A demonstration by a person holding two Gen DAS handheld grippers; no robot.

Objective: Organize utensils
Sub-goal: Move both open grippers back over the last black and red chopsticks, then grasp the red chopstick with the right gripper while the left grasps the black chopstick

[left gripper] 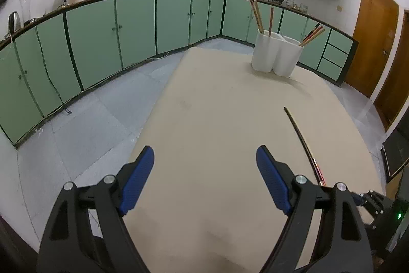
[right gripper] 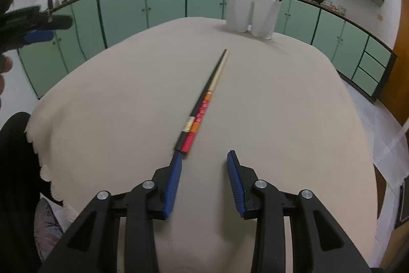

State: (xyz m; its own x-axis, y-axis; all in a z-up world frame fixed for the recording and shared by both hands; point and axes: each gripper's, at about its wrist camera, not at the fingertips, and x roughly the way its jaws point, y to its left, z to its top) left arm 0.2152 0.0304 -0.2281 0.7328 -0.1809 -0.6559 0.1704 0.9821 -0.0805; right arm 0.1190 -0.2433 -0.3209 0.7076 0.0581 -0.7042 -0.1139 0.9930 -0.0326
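Note:
Two chopsticks (right gripper: pixel 204 104) lie side by side on the beige tablecloth (right gripper: pixel 115 106), one black and one pale, with red and orange patterned handles. My right gripper (right gripper: pixel 205 154) stands partly open just behind their near ends. Its left fingertip (right gripper: pixel 179 160) is right at the handle end, and nothing sits between the jaws. My left gripper (left gripper: pixel 205 149) is wide open over bare cloth, with the chopsticks (left gripper: pixel 304 145) to its right. A white divided holder (left gripper: pixel 277 55) (right gripper: pixel 250 14) stands at the table's far side with several chopsticks upright in it.
Green cabinets (left gripper: pixel 97 42) line the walls beyond a grey tiled floor (left gripper: pixel 89 124). The table's left edge (left gripper: pixel 153 104) runs close to my left gripper. A brown door (left gripper: pixel 370 42) is at the right. The left gripper (right gripper: pixel 38 27) shows at the upper left of the right wrist view.

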